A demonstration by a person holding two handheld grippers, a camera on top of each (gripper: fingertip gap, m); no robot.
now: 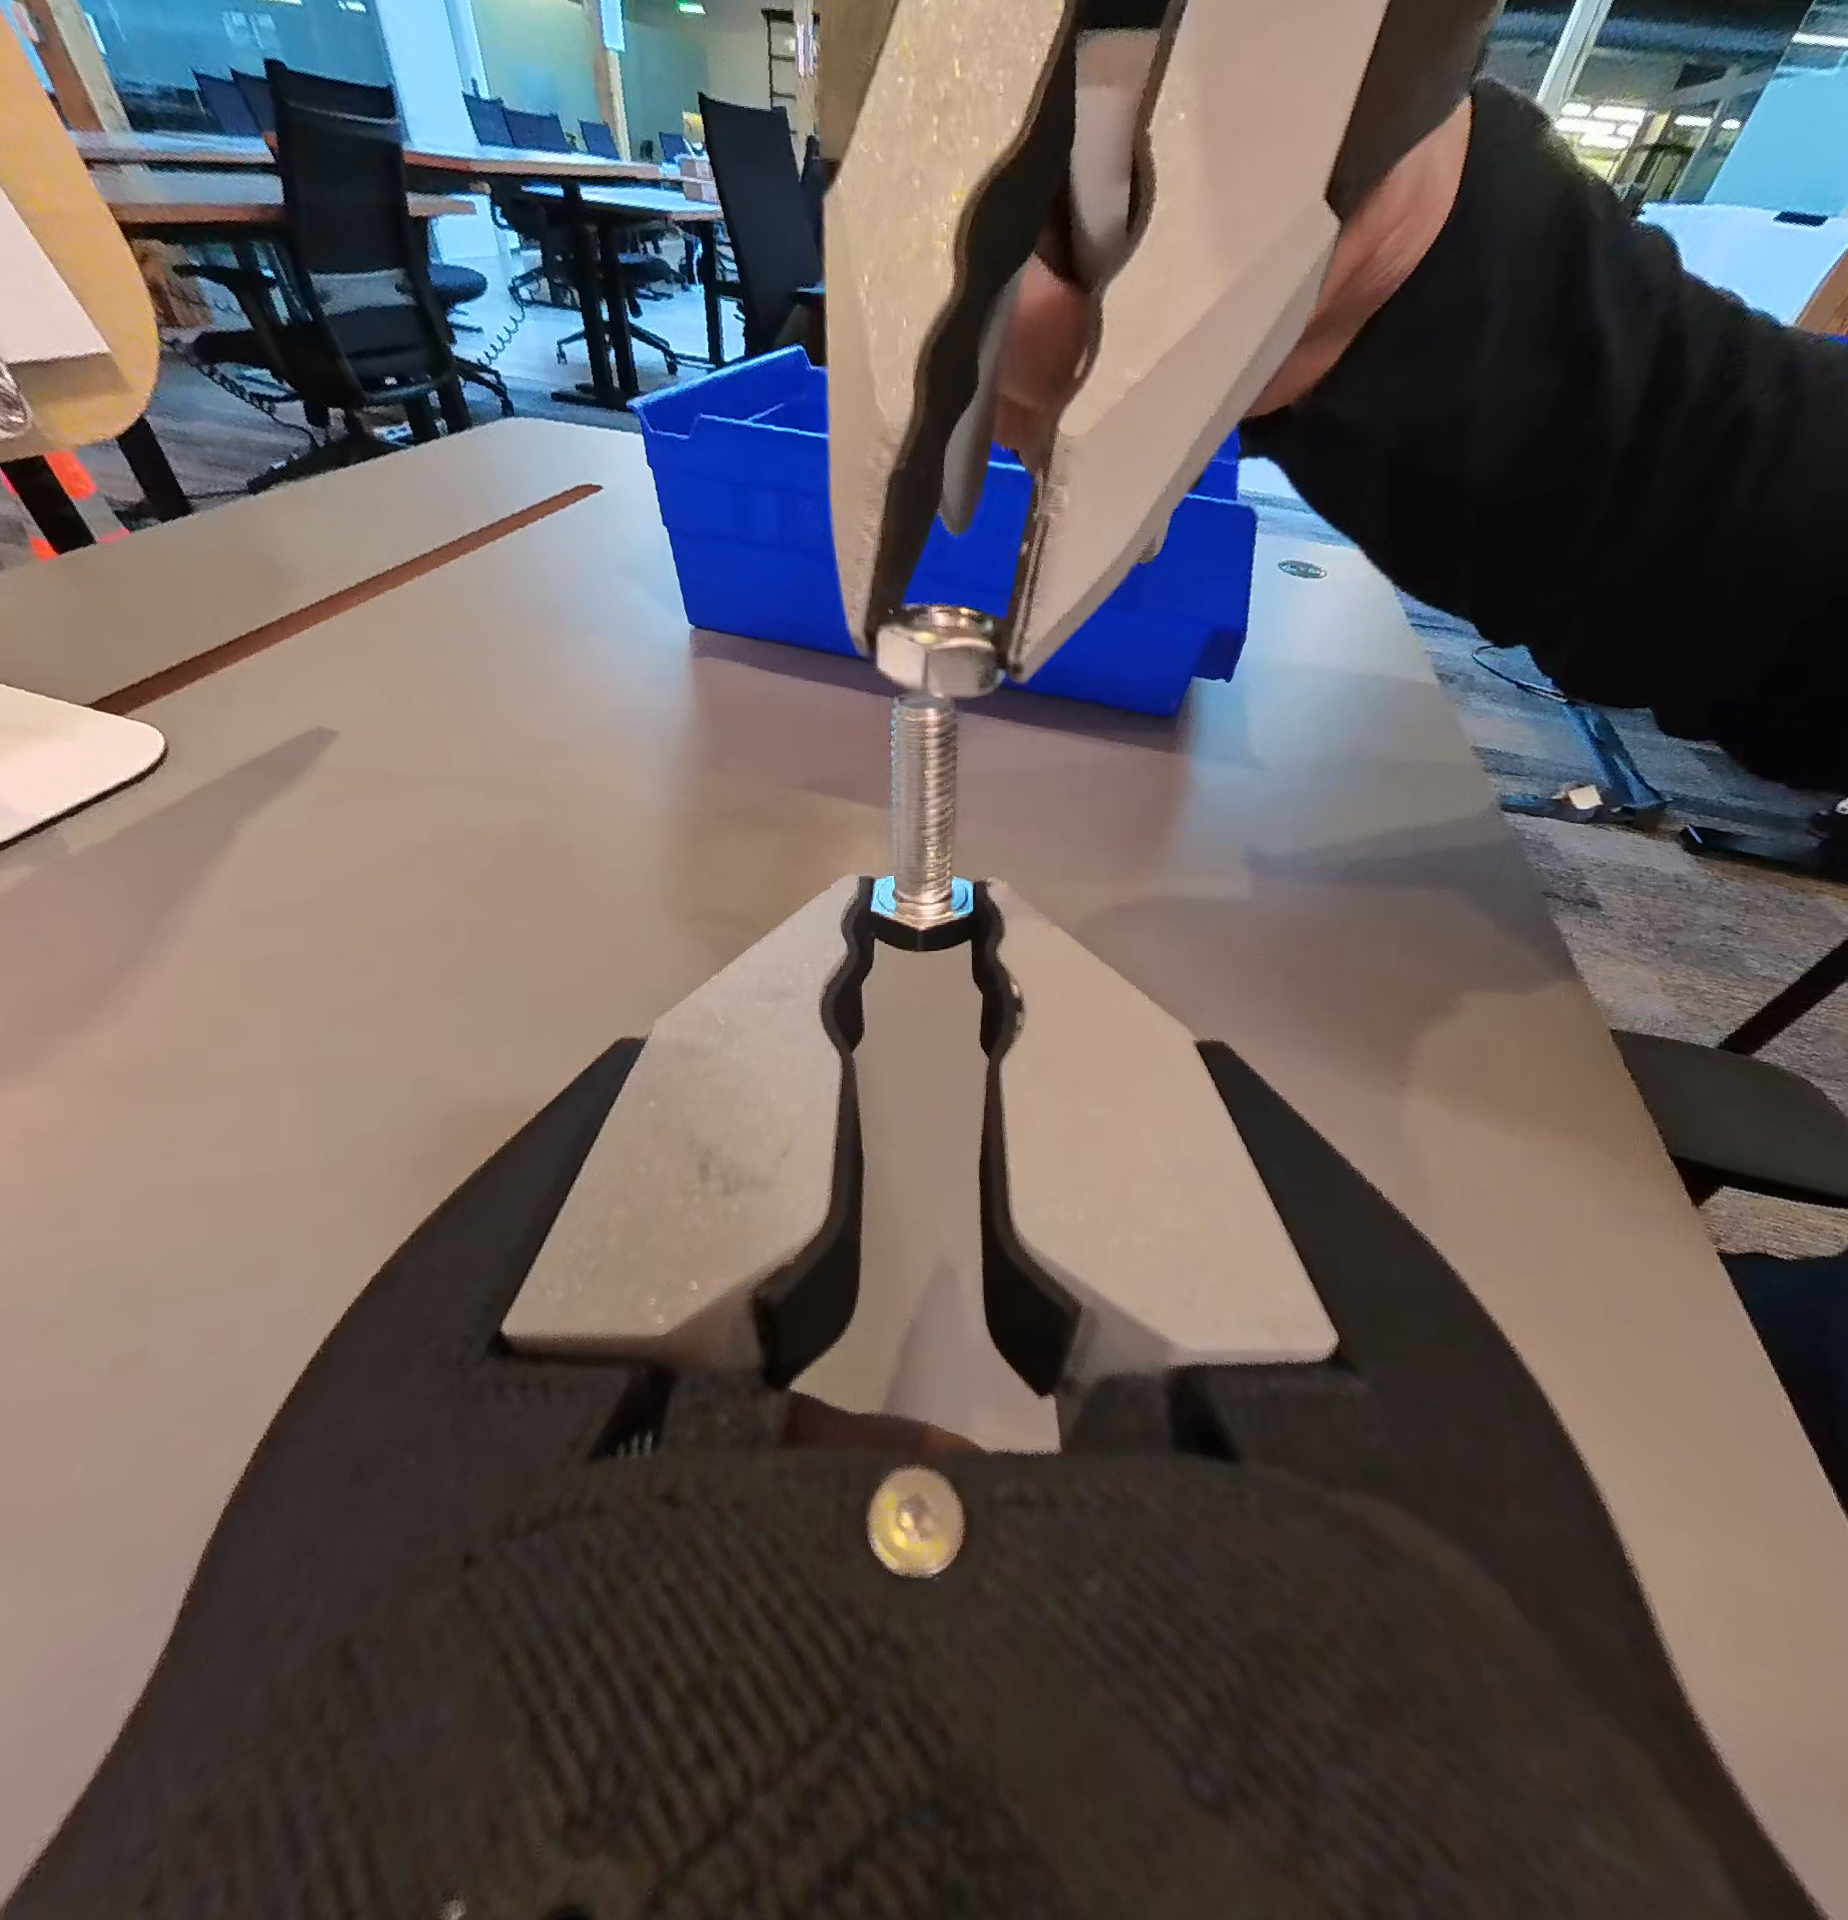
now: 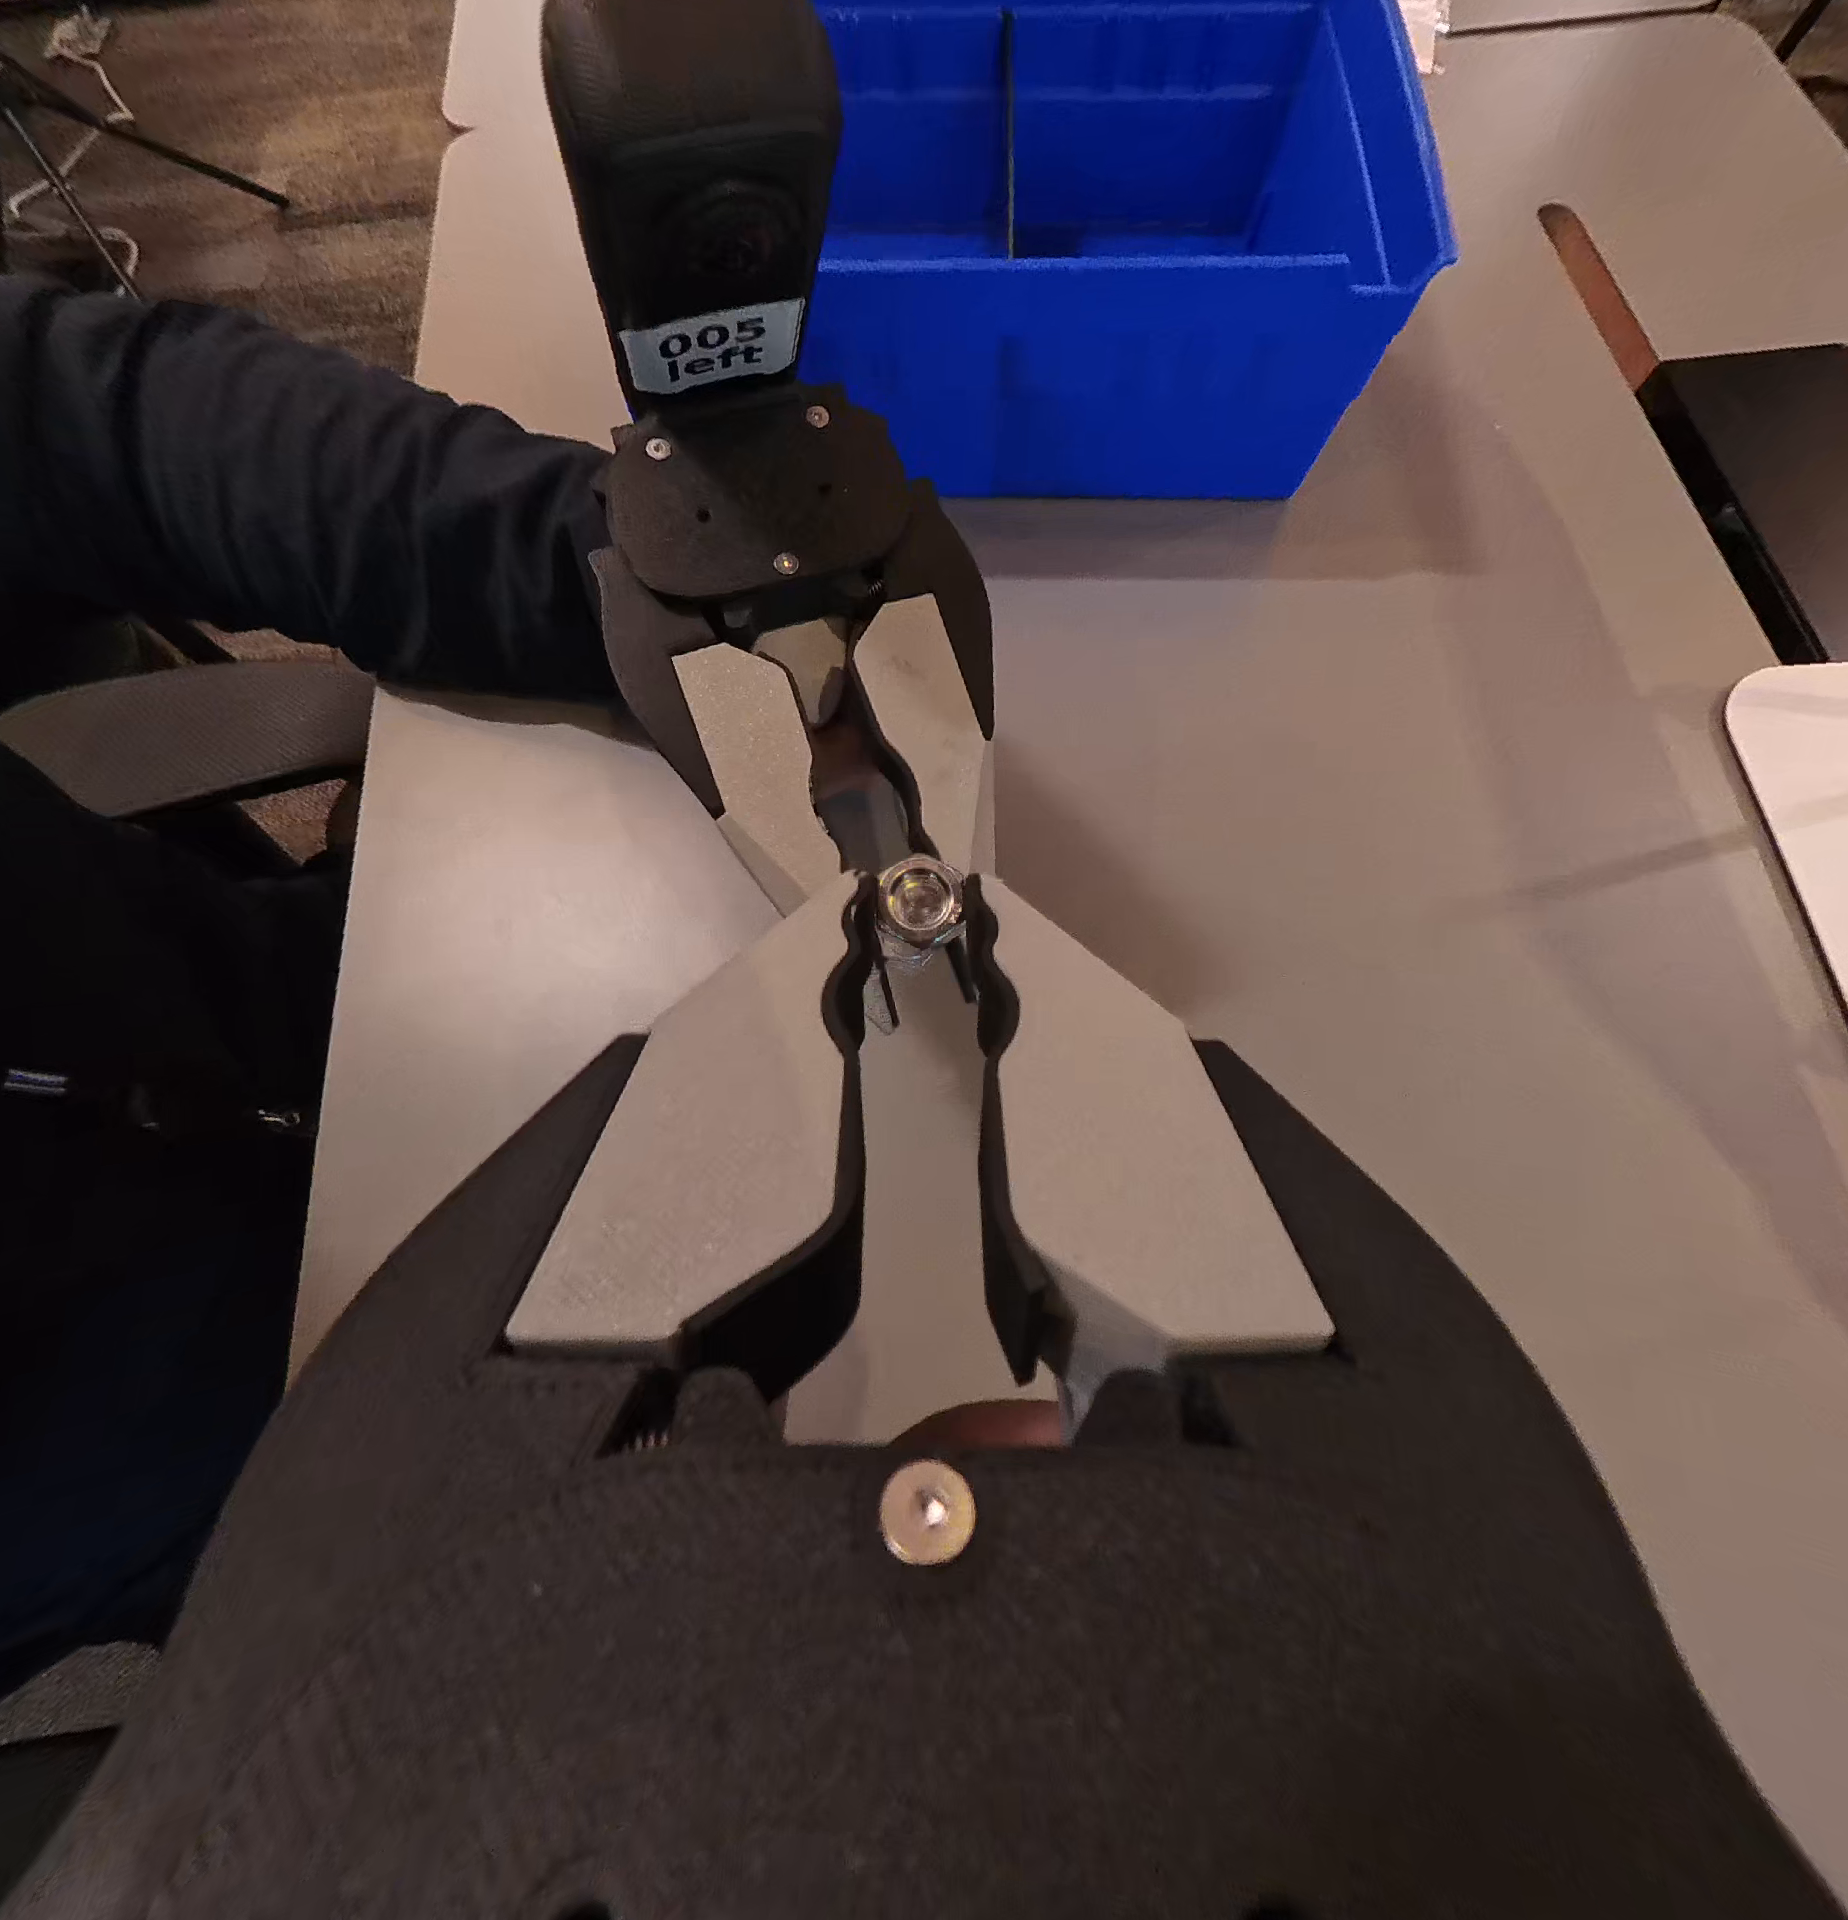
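A steel nut [image 1: 918, 906] is being clamped between the fingertips of the left gripper [image 1: 920, 914], above the grey table [image 1: 400, 831]. A threaded bolt [image 1: 925, 790] is being held upright in it, its hex head pinched from twelve o'clock by the narrowed fingers of the right gripper [image 2: 918, 914]. A blue bin [image 1: 754, 520] is being seen beyond, toward twelve o'clock.

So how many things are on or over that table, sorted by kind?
Grippers: 2, left gripper and right gripper
Bolts: 1, the bolt
Nuts: 1, the nut
Bins: 1, the blue bin
Total: 5
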